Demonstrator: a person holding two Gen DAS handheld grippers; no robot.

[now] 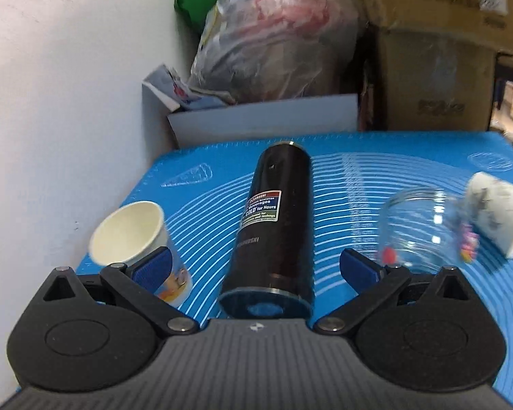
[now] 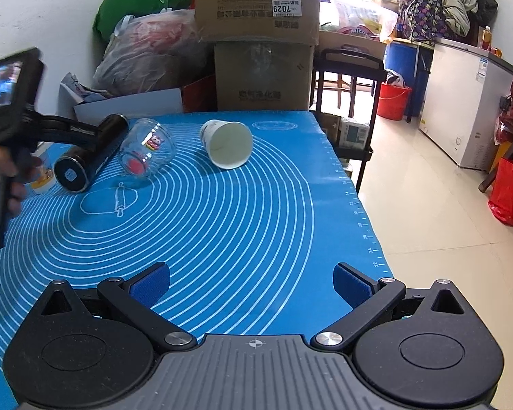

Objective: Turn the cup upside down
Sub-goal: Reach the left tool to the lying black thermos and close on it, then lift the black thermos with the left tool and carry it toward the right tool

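Four vessels lay on the blue mat (image 1: 359, 171) over the surface in the left wrist view. A black flask (image 1: 277, 225) lay on its side, its base pointing at the left tool (image 1: 256, 270), whose blue-padded fingers stood wide apart on either side of it, holding nothing. A paper cup (image 1: 133, 235) stood tilted near the mat's left edge, mouth toward the camera, just behind the left pad. A clear glass jar (image 1: 424, 229) lay on its side to the right of the flask, and a white printed cup (image 1: 496, 215) lay tipped over near the right edge.

From the right wrist view, the right tool (image 2: 251, 287) hung over the near part of the mat (image 2: 239, 222), fingers spread and holding nothing. The white cup (image 2: 227, 143) lay on its side toward the far edge, mouth facing the camera, with the jar (image 2: 145, 153) and flask (image 2: 90, 153) to its left. The left tool's handle sat in a hand (image 2: 3, 171) at the left edge.
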